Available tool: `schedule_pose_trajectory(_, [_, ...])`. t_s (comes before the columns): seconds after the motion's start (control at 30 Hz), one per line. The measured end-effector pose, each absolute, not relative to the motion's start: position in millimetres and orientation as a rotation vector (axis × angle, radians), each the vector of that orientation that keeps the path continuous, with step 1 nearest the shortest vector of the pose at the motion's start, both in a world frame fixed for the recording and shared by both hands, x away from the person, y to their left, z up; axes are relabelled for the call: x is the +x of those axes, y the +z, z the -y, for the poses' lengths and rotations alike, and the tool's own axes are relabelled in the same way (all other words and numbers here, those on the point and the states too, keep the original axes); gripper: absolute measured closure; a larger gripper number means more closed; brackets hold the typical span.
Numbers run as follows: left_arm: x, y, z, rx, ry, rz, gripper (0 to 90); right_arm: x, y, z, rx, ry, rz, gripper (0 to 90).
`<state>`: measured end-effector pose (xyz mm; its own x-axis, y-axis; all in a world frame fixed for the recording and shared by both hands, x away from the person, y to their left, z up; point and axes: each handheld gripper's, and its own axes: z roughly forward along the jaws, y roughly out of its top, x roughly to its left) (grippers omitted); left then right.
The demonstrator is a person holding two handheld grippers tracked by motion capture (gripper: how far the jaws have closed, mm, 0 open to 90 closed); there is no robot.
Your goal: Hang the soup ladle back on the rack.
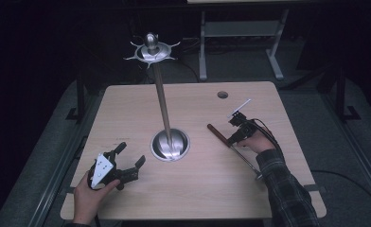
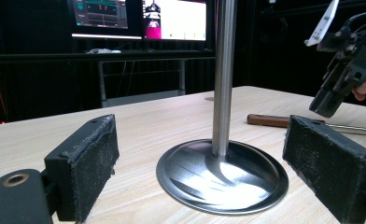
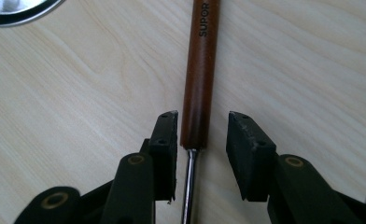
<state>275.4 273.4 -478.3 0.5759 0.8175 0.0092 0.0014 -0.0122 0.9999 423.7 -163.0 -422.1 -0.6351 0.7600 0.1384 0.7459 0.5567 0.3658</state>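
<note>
We judge the pick-up barely begun: our right gripper (image 3: 202,140) straddles the brown wooden-handled metal utensil (image 3: 200,70) lying on the light wooden bench (image 3: 78,93), fingers open, while our left gripper (image 1: 127,163) waits open.

A reddish-brown wooden utensil handle (image 3: 200,70), printed with dark "SUPOR" lettering and joined to a thin shiny silver metal shaft (image 3: 189,186), is being shown lying on a pale beige wood-grain table top (image 3: 78,93) streaked with fine tan lines. A polished silver steel stand with a round domed base (image 2: 222,177) is being lit so that white and dark grey streaks are being reflected across it. A dark grey-and-black plaid sleeve (image 1: 283,184) is being worn, and matt black jaws with small brass-coloured rivets are being seen on the right gripper (image 3: 202,135), while a white plate is being carried on the black left gripper (image 1: 129,159).
</note>
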Motion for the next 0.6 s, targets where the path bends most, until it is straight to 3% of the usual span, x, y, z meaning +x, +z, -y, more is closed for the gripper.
schedule_pose_trajectory(0.6, [275.6, -478.3, -273.7, 1.453, 0.75, -0.742, 9.8, 441.4, -439.5, 141.2, 1.276, 0.407, -2.837, 66.3])
